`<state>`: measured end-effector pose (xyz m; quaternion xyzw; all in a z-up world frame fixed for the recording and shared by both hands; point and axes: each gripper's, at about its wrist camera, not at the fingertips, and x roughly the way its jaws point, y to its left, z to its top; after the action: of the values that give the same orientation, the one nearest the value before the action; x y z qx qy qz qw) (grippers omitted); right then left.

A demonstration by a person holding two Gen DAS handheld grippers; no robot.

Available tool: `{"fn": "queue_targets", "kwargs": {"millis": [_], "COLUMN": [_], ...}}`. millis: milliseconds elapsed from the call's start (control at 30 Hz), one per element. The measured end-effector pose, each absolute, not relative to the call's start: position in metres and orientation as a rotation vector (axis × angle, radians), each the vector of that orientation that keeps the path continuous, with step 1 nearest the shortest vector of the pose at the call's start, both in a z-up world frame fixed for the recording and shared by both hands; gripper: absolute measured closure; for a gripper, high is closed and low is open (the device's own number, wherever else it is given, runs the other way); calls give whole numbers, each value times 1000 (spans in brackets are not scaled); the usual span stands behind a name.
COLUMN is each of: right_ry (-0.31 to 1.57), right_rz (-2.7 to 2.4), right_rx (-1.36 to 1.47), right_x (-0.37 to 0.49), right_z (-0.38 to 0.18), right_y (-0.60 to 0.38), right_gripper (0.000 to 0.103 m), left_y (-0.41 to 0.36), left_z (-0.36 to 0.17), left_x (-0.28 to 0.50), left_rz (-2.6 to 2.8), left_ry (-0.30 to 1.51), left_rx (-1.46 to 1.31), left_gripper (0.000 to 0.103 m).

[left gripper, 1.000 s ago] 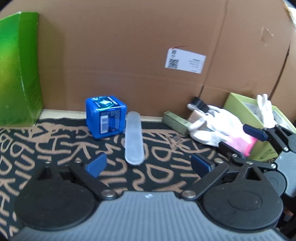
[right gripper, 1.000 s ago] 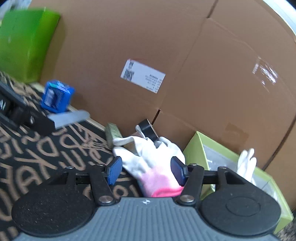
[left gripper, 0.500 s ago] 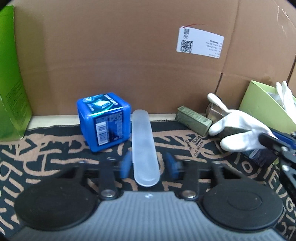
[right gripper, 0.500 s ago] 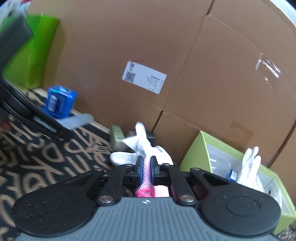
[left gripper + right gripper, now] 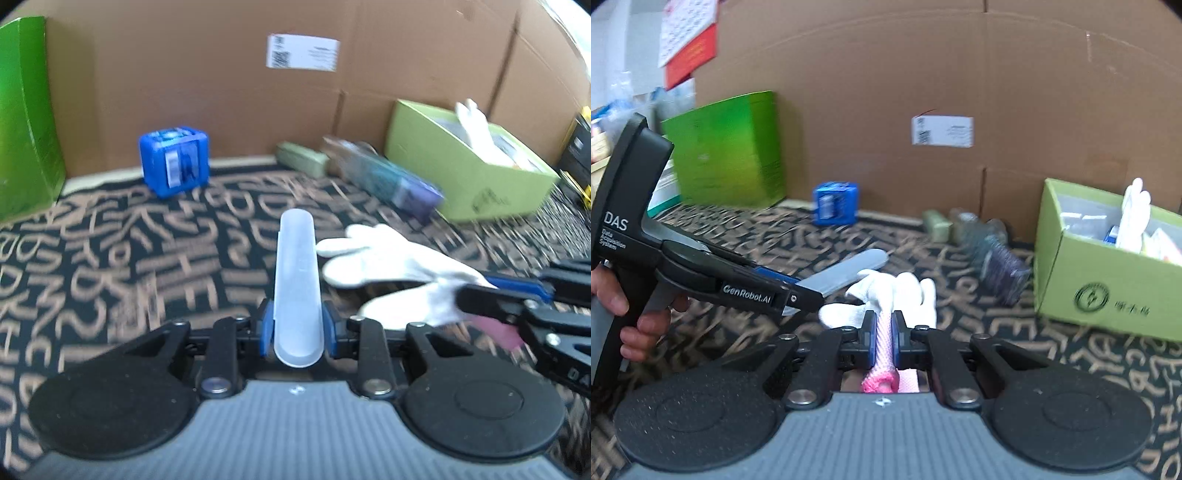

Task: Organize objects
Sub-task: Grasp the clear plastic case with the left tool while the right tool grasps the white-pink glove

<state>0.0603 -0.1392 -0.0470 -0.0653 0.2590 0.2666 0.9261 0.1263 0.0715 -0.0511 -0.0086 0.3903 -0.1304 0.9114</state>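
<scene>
While our left gripper clamps the stiff, slick frosted plastic case at its near end, our right gripper pinches the limp white glove by its pink cuff.

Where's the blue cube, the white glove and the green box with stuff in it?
Blue cube [image 5: 173,162]: left wrist view, on its front face.
White glove [image 5: 905,288]: right wrist view, on its fingers, ahead of the jaws.
Green box [image 5: 1100,280]: right wrist view, on its front wall.
</scene>
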Motion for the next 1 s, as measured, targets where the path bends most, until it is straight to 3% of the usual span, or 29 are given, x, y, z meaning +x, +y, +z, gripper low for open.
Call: {"fn": "queue_targets", "kwargs": {"millis": [33,100,167,200,433,567,600,667,733,800,867,900,1000], "right_ry": [530,512,499,489,597,626,634,617,612,601,574,562,527], "right_rz": [561,566,536,524,570,587,592,583,583,575,552,543,521], "right_rx": [-149,-172,-181,-184,-76,-69,-72,-106,-102,-81,-76,-64,-25], "right_x": [58,56,60,62,84,86,86,82,79,77,73,70,66], "right_z": [-48,-49,-50,-51,-65,-74,-77,-77,-75,-71,-66,-63,-55], "right_y": [-139,-137,-140,-141,-152,-142,-140,-140,-145,-153,-159,-164,-177], "right_gripper": [90,71,33,31,31,34,39,66,86,89,90,90,90], "left_y": [70,66,65,64,55,53,53,52,51,48,45,44,42], "left_z": [-50,-46,-45,-45,-55,-56,-55,-55,-56,-57,-57,-57,-55], "left_x": [121,119,122,121,142,144,144,143,143,142,142,141,142], "left_rz": [-271,-262,-241,-237,-217,-216,-218,-219,-220,-216,-216,-223,-232], "left_ry": [800,781,765,763,796,798,801,803,809,808,805,804,813], "left_rx": [-14,-2,21,28,41,43,45,54,59,70,88,92,90], "left_gripper": [75,69,67,66,58,60,60,58,49,48,51,61,76]}}
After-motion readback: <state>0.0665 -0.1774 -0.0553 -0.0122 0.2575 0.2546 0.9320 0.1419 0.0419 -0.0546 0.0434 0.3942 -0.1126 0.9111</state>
